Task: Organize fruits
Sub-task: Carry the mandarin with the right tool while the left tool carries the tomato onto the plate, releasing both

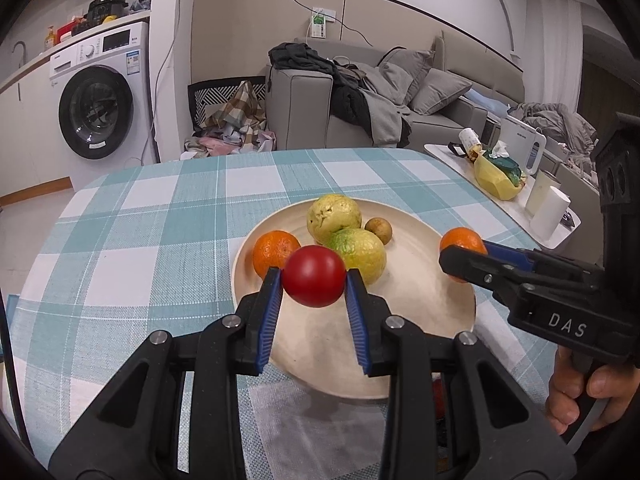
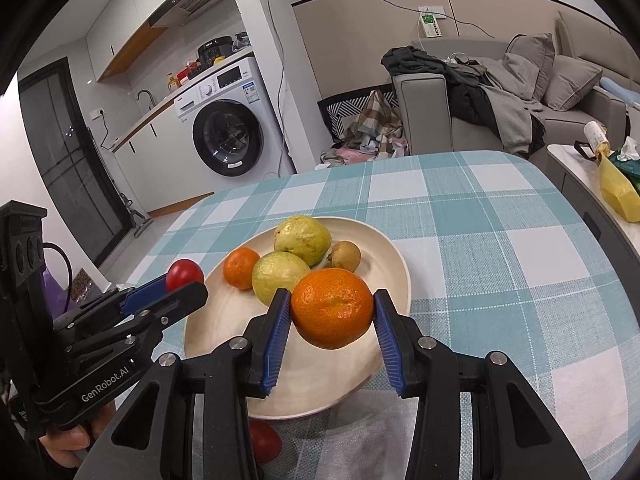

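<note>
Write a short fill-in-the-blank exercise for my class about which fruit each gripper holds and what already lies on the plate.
1. The left gripper holds a ____ between its fingers.
2. The right gripper holds an ____.
3. On the plate lie two guavas, a small brown fruit and ____ orange.
4. The tablecloth has a ____ pattern.

Missing words: tomato; orange; one; checked

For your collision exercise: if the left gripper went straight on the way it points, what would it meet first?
Probably the nearer guava on the plate, just behind the held tomato; depth is unclear.
</note>
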`<action>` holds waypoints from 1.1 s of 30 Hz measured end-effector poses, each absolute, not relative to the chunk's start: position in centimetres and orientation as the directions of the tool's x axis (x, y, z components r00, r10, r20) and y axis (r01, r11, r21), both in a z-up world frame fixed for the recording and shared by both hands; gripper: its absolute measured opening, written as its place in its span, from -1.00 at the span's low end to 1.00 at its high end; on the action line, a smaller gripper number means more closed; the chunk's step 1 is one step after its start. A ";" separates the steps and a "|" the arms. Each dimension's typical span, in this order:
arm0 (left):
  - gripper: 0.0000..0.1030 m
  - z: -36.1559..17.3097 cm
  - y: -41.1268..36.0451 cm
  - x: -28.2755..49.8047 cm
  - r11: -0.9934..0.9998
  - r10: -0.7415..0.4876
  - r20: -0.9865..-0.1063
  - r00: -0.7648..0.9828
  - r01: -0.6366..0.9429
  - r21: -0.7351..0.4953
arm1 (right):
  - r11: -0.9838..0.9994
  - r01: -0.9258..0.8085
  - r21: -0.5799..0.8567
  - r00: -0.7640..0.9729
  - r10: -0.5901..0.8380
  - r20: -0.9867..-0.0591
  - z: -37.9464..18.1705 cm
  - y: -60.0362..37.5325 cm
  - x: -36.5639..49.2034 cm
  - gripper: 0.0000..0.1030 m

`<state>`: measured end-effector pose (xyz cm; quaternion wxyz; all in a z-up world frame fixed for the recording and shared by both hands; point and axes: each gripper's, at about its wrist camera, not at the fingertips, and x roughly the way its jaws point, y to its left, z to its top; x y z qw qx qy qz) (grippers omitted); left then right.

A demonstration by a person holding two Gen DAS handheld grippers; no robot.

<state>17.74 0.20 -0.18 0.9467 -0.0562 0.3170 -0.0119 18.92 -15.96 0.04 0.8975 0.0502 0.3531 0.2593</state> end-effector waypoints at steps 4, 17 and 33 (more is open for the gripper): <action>-0.44 -0.8 0.1 18.3 0.995 -0.051 -0.615 0.787 -0.015 -0.103 | 0.863 -0.430 0.265 0.604 0.493 -0.626 -0.3 -15.7 19.2 -0.17; -0.44 -2.6 -0.3 19.7 0.997 -0.038 -0.666 0.745 -0.012 -0.070 | 0.871 -0.437 0.222 0.574 0.460 -0.677 -1.6 -15.0 19.4 -0.17; -0.44 -3.3 -0.5 20.3 0.998 -0.041 -0.692 0.721 -0.008 -0.068 | 0.866 -0.454 0.210 0.559 0.460 -0.690 -1.9 -14.6 19.4 -0.17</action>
